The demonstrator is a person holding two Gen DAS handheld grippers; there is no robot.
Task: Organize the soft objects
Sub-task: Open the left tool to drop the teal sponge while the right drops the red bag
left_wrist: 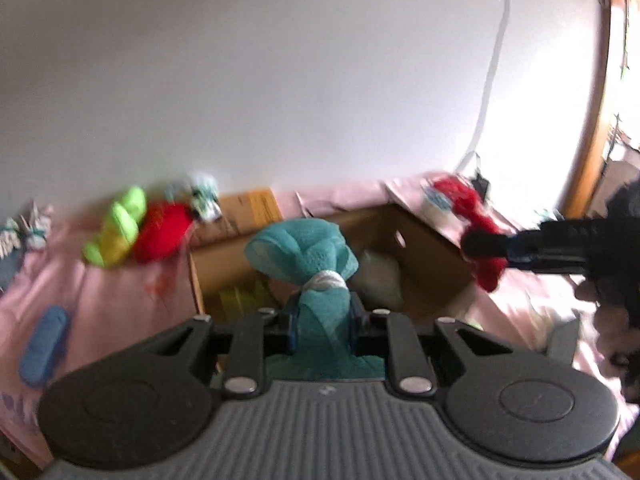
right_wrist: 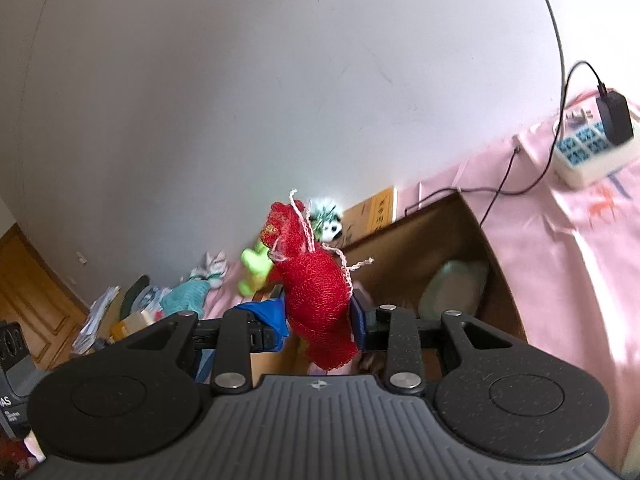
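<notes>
Left gripper [left_wrist: 320,326] clamped on teal mesh cloth bundle with silver band [left_wrist: 310,258], above open brown cardboard box [left_wrist: 420,240]; right gripper [right_wrist: 318,324] at 3 o'clock, clamped on red mesh pouch [right_wrist: 316,288], over box

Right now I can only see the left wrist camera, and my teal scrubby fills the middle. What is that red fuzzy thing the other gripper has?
Observer: The right gripper is shut on a red mesh pouf, and a white string trails off it.
Child: Is the box under it?
Observer: The cardboard box sits open just ahead, with a pale green soft thing inside.
Child: What's on the pink cover past the box?
Observer: A white power strip with a black charger plugged in.
</notes>
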